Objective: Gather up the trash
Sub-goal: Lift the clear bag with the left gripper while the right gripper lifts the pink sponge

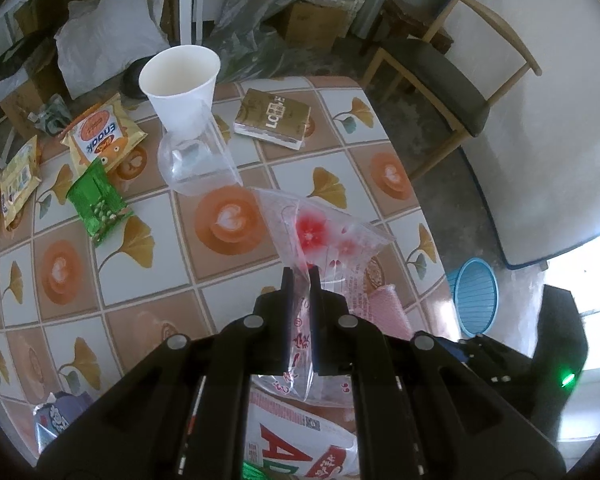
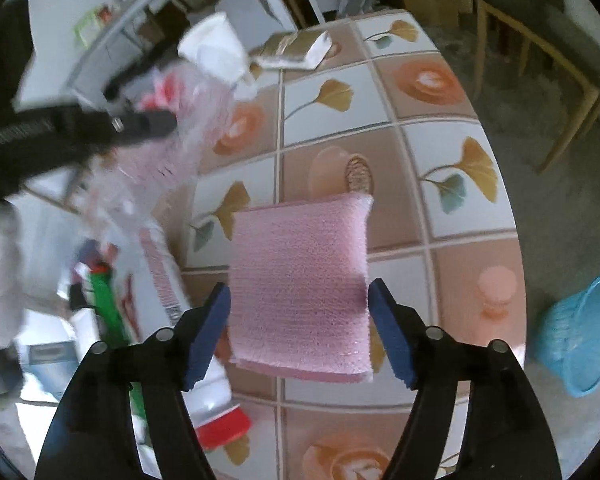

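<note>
My left gripper (image 1: 300,276) is shut on a clear plastic bag (image 1: 320,236) printed with red flowers and holds it above the tiled table (image 1: 140,280). In the right wrist view the left gripper (image 2: 156,122) and the bag (image 2: 172,144) show blurred at the upper left. My right gripper (image 2: 300,300) is open, its blue pads either side of a pink foam pad (image 2: 300,284) that lies on the table (image 2: 440,208). The pad's corner also shows in the left wrist view (image 1: 388,304). A blue basket stands on the floor (image 2: 580,340), also in the left wrist view (image 1: 476,296).
On the table are a white paper cup (image 1: 180,84), a clear plastic cup on its side (image 1: 196,160), a gold box (image 1: 274,118), a green snack packet (image 1: 98,200), an orange snack packet (image 1: 104,136) and a red-capped bottle (image 2: 216,408). A wooden chair (image 1: 452,92) stands beyond.
</note>
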